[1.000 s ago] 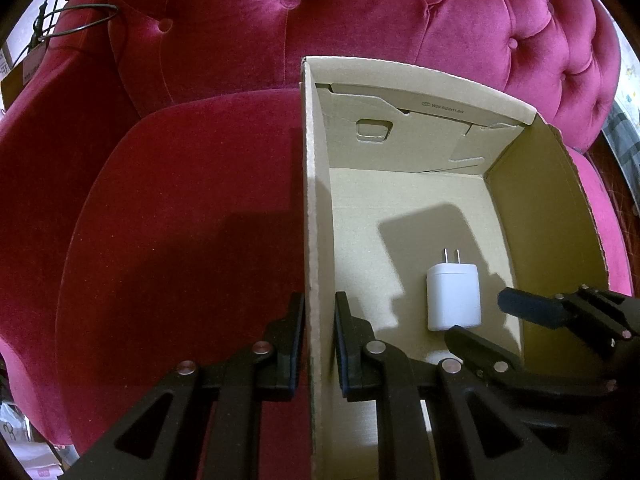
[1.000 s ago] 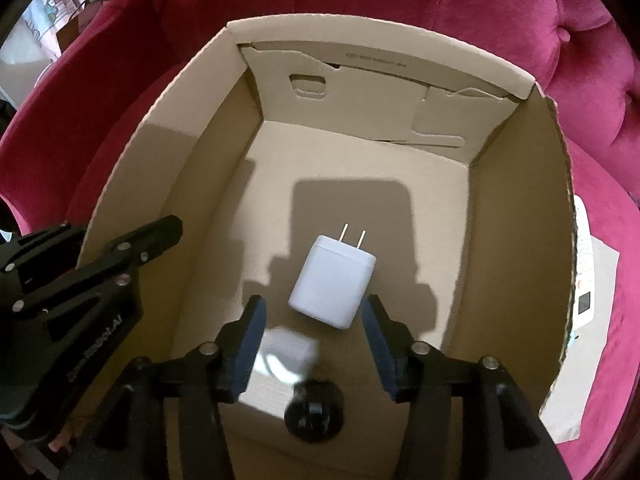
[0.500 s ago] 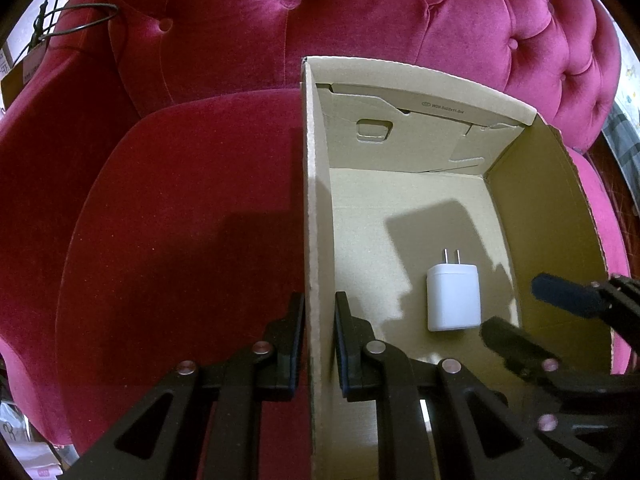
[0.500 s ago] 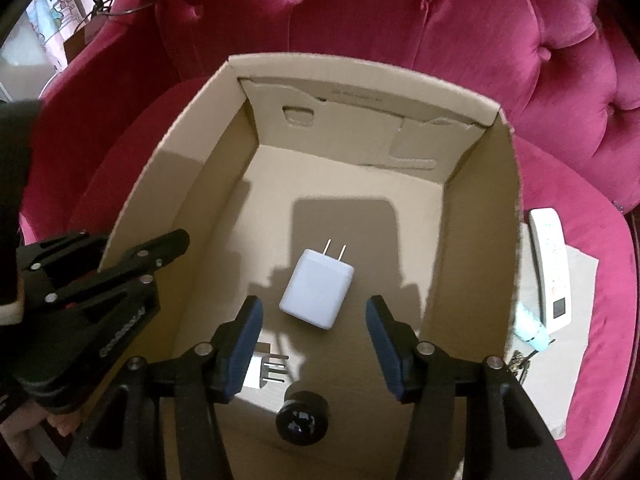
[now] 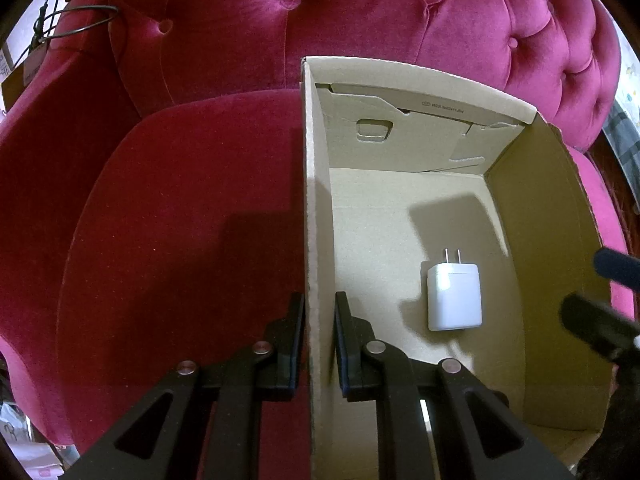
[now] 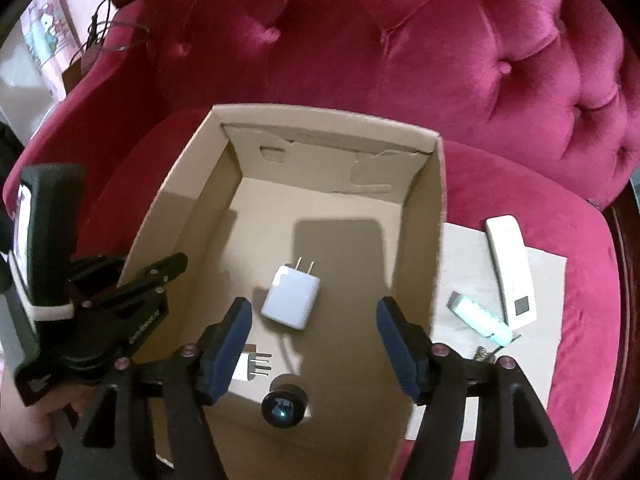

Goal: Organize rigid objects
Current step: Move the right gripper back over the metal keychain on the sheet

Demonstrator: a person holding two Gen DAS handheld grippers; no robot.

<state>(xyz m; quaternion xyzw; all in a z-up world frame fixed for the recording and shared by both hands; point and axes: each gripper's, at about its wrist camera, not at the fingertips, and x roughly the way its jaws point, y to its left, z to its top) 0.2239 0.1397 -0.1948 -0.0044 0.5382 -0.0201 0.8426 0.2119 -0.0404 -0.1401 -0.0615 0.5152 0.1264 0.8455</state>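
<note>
Cardboard box, open-topped, standing on the seat of a crimson tufted velvet armchair; all places below are given from this box. Inside, on the floor near the middle: one white charger lying flat, two prongs toward the far wall. Inside, toward the near wall: a second white plug with dark prongs, and a small black round object, neither clearly readable. Left gripper: fingers clamped on the box's left wall, one finger outside, one inside, the cardboard pinched between them. Right gripper: above the box's near part, jaws opening, blue pads wide apart, nothing between them; the charger lies below and beyond the pads, untouched. Outside, just beside the right wall: a pale sheet spread on the seat, bearing a white remote control, a mint-green oblong item and a small metal piece, too small to name. A hand grips the left gripper's handle
</note>
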